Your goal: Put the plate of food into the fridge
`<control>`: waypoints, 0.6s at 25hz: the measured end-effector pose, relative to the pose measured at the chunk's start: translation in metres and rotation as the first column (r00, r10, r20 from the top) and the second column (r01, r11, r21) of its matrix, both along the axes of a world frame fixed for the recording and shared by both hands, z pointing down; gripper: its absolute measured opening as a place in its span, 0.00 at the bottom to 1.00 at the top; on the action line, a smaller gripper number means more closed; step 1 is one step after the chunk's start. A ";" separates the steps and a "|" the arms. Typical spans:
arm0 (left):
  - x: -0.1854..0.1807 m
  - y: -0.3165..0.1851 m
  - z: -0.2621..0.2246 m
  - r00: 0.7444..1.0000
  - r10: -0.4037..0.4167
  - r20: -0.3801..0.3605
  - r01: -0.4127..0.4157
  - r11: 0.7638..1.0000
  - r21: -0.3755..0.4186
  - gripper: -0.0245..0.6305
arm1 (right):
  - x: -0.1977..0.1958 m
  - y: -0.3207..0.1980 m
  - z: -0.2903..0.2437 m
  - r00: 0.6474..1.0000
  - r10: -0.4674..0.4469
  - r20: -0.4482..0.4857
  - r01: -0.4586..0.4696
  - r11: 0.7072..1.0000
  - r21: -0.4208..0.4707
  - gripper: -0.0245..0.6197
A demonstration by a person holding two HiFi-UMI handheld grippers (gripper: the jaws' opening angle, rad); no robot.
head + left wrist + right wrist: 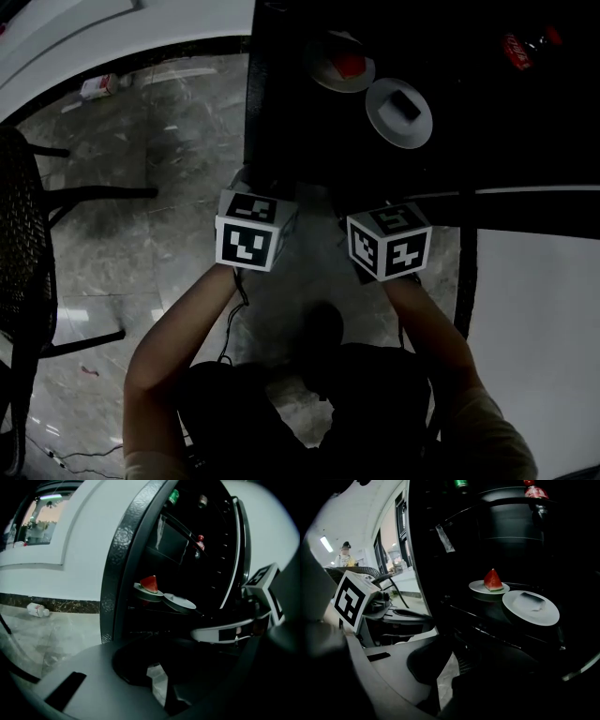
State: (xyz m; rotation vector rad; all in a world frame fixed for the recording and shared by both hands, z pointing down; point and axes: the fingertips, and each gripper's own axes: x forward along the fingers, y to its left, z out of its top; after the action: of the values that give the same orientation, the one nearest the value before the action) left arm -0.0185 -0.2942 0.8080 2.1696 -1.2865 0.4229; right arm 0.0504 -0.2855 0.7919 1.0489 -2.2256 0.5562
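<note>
Plate of food, bearing a red watermelon wedge, rests on a dark shelf inside the open fridge, with a second white plate touching it at its 4 o'clock in the right gripper view. In the head view it lies well apart from both claws, at about 1 o'clock from the left claw and 11 o'clock from the right claw. Each claw looks pressed together and grips nothing.

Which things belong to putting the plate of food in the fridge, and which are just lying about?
Job: white plate with red watermelon wedge; white plate with dark piece; open black fridge.
Lying about: plastic bottle on floor; black woven chair.
</note>
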 end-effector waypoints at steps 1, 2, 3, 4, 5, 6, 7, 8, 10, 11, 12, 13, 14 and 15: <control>-0.001 0.001 -0.002 1.000 -0.006 -0.001 0.006 1.000 -0.004 0.06 | -0.002 0.001 0.000 1.000 -0.017 -0.006 0.017 1.000 -0.006 0.08; -0.003 0.002 -0.004 1.000 -0.012 -0.002 0.012 1.000 -0.008 0.06 | -0.005 0.001 -0.002 0.999 -0.034 -0.009 0.034 0.999 -0.007 0.08; -0.005 0.003 -0.006 1.000 -0.019 -0.002 0.019 1.000 -0.012 0.06 | -0.007 0.001 -0.005 0.999 -0.049 -0.010 0.049 0.999 -0.006 0.08; -0.007 0.004 -0.008 1.000 -0.026 -0.003 0.026 1.000 -0.016 0.06 | -0.009 0.002 -0.008 0.998 -0.060 -0.010 0.060 0.998 -0.006 0.08; -0.009 0.007 -0.011 1.000 -0.031 -0.002 0.031 0.999 -0.021 0.06 | -0.011 0.004 -0.010 0.998 -0.068 -0.008 0.068 0.998 -0.013 0.08; -0.011 0.012 -0.013 0.999 -0.033 0.001 0.033 0.999 -0.026 0.06 | -0.013 0.008 -0.012 0.997 -0.071 -0.004 0.071 0.997 -0.025 0.08; -0.014 0.017 -0.015 0.999 -0.032 0.008 0.032 0.999 -0.030 0.06 | -0.016 0.014 -0.013 0.997 -0.073 -0.001 0.073 0.997 -0.040 0.08; -0.017 0.023 -0.018 0.999 -0.029 0.019 0.030 0.999 -0.035 0.06 | -0.019 0.021 -0.015 0.997 -0.075 0.001 0.075 0.996 -0.054 0.08; -0.023 0.035 -0.024 0.999 -0.029 0.042 0.031 0.998 -0.047 0.06 | -0.027 0.034 -0.022 0.997 -0.077 -0.006 0.076 0.994 -0.074 0.08; -0.024 0.041 -0.027 0.998 -0.031 0.048 0.034 0.998 -0.057 0.06 | -0.029 0.039 -0.028 0.997 -0.073 -0.011 0.072 0.994 -0.079 0.08; -0.024 0.046 -0.032 0.998 -0.035 0.050 0.038 0.997 -0.068 0.06 | -0.030 0.044 -0.034 0.998 -0.065 -0.012 0.064 0.994 -0.085 0.08; -0.024 0.051 -0.037 0.998 -0.039 0.049 0.043 0.996 -0.079 0.06 | -0.031 0.047 -0.041 0.999 -0.054 -0.008 0.053 0.994 -0.092 0.08; -0.025 0.056 -0.044 0.998 -0.046 0.049 0.050 0.995 -0.088 0.06 | -0.032 0.051 -0.048 0.999 -0.039 -0.001 0.039 0.994 -0.100 0.08; -0.027 0.061 -0.050 0.997 -0.053 0.050 0.058 0.993 -0.099 0.06 | -0.032 0.054 -0.055 1.000 -0.024 0.006 0.024 0.994 -0.109 0.08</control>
State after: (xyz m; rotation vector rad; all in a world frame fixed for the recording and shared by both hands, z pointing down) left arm -0.0457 -0.2334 0.7580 2.0466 -1.3195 0.5084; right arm 0.0181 -0.2315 0.7373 0.9650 -2.1830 0.6621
